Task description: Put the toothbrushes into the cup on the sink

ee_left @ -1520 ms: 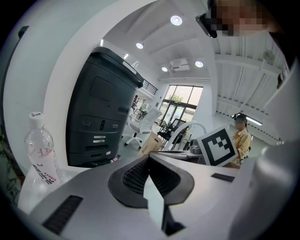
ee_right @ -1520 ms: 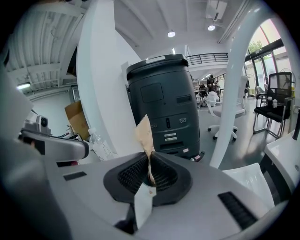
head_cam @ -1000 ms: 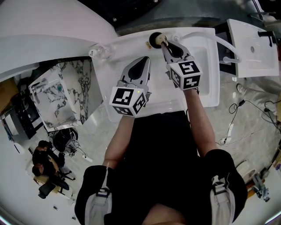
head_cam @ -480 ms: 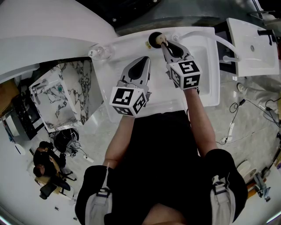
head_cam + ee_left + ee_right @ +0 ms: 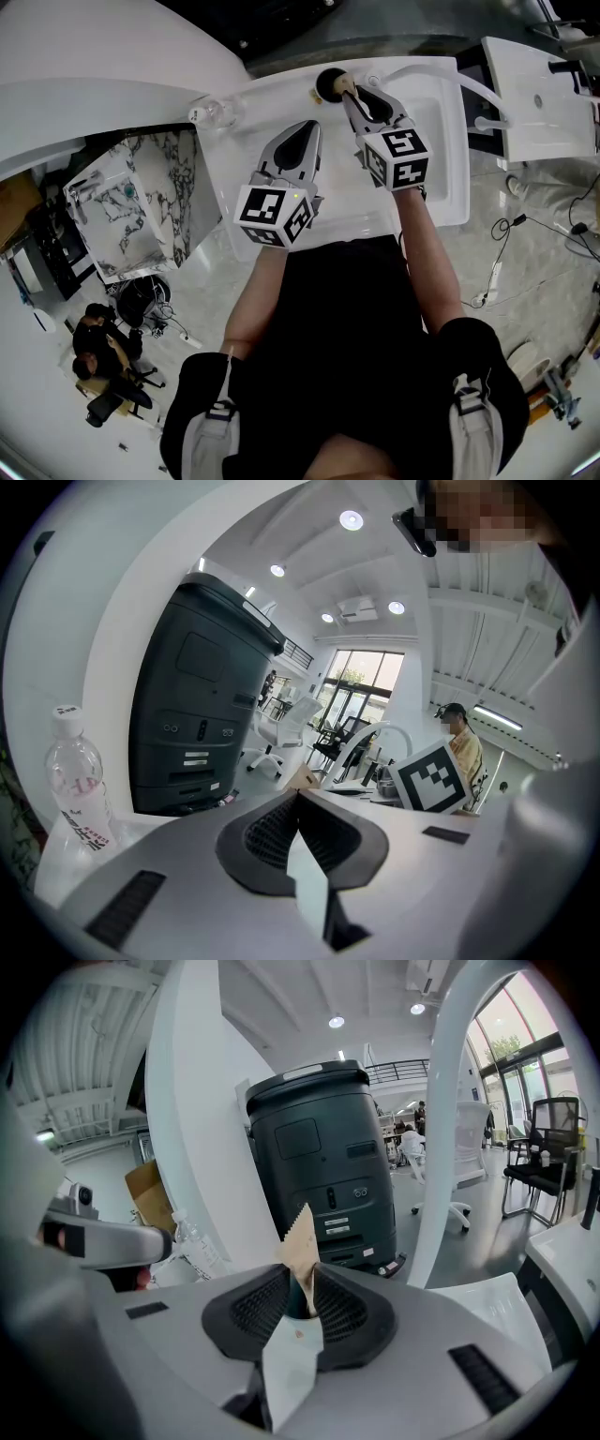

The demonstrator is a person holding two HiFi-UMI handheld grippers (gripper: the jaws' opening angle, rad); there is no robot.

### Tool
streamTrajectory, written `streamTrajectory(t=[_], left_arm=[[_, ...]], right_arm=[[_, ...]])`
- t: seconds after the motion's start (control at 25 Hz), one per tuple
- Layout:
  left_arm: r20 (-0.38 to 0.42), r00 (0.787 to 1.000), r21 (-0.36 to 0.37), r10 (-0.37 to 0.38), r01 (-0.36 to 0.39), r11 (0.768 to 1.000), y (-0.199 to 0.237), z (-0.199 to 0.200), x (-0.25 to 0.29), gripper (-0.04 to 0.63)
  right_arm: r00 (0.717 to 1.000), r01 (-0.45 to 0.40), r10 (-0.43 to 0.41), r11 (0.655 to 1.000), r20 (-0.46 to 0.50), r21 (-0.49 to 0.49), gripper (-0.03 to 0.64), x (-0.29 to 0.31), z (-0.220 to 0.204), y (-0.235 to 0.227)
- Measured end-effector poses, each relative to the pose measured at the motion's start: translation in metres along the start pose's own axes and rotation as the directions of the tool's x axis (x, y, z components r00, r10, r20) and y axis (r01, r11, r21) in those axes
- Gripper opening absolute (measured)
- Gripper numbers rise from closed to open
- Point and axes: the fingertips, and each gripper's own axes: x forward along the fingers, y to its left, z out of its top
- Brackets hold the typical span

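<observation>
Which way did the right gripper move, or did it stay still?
No. The right gripper stays put, its tips right beside the dark cup.

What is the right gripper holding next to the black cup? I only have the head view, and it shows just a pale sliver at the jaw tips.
Observer: The right gripper view shows the right gripper shut on a tan toothbrush packet. The packet's saw-toothed end stands up above the jaws.
Operator: And the left one, is it empty?
Observer: Probably not. In the left gripper view, the left gripper has its jaws together. The tan tip of what looks like a second packet pokes out at their apex, and a pale strip runs down between them.
</observation>
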Motion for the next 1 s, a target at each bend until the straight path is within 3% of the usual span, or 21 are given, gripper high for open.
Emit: streamTrajectory(t=[1.0], left_arm=[[0.036,0.997,0.046,-0.063,0.061,0.997,-0.035,0.008,-0.017,0.015]], right_arm=[[0.996,0.067,-0.066,0.998,0.061,-0.017,0.08,-0.046,0.014,0.0]])
